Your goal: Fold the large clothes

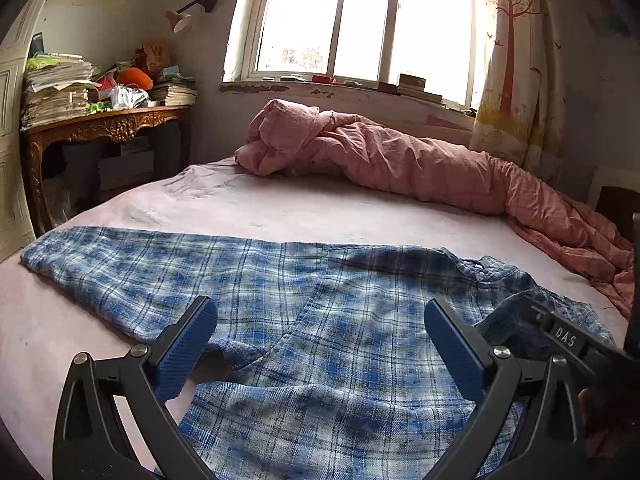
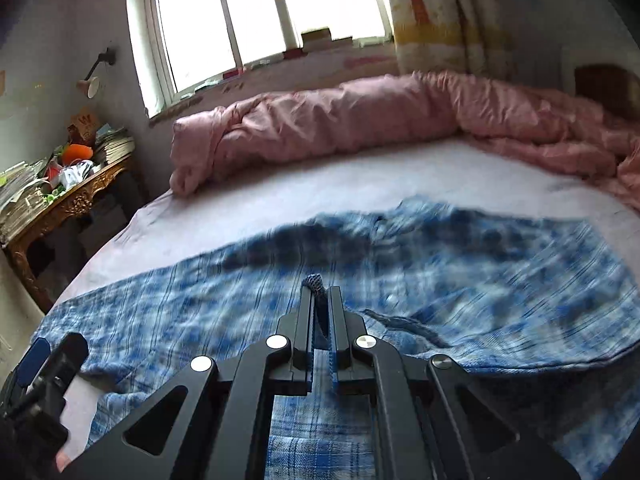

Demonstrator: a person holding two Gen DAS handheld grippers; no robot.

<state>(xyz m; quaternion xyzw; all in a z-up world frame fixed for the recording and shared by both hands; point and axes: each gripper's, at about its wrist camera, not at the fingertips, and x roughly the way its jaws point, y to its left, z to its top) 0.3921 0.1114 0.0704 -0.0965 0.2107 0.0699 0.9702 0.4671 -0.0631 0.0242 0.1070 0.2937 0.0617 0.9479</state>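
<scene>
Lettering "DAS" marks the right gripper (image 2: 320,294), angled downward and clamped on a fold of the blue plaid shirt (image 1: 280,292) spread across the pink bed sheet (image 1: 280,204), while the left gripper (image 1: 320,316) hovers above it, jaws wide and empty.

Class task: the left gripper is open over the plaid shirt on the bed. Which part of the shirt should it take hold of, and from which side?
Probably the sleeve end, where the plaid shirt tapers at the far left in the left wrist view. It lies flat on the bed, so the left gripper should come from the bed's bare side, pinching the edge. The right gripper already holds a fold.
</scene>
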